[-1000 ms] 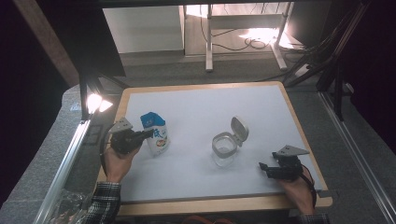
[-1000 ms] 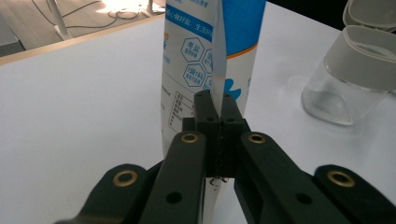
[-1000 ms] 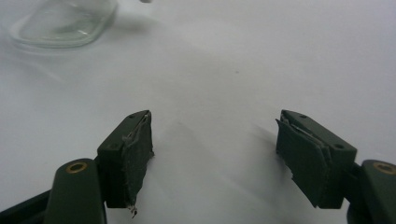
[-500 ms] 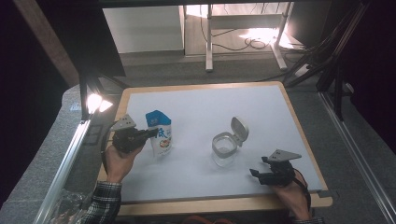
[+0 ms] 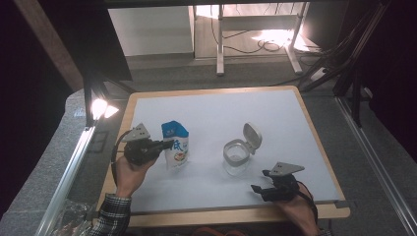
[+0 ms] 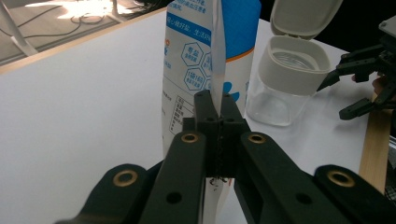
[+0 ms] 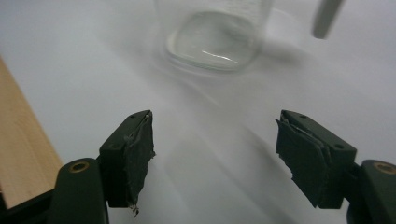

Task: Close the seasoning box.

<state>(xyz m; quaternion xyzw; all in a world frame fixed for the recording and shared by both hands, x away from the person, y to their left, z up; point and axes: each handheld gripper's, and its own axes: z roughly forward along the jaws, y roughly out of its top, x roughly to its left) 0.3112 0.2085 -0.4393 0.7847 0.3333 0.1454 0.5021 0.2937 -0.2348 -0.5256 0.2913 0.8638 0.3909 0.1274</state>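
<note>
Left tongs (image 5: pixel 164 144) clamped tight on the side seam of a blue-and-white pouch (image 5: pixel 175 144); pouch upright on the white table (image 5: pixel 275 118), toward the left edge. From the left gripper view, jaws pressed together with the thin seam of the pouch (image 6: pixel 201 60) running up between them. Right tongs (image 5: pixel 259 186) spread wide, holding nothing, low near the front edge, right side. Clear jar (image 5: pixel 236 156) with its flip lid (image 5: pixel 252 134) open stands mid-table, between pouch and right tongs, touching neither. Jar base blurred in the right gripper view (image 7: pixel 215 39).

pouch (image 5: pixel 175 145): 1 | clear jar (image 5: pixel 237 157): 1 | tools: 2 | lamp (image 5: pixel 99 108): 1
</note>
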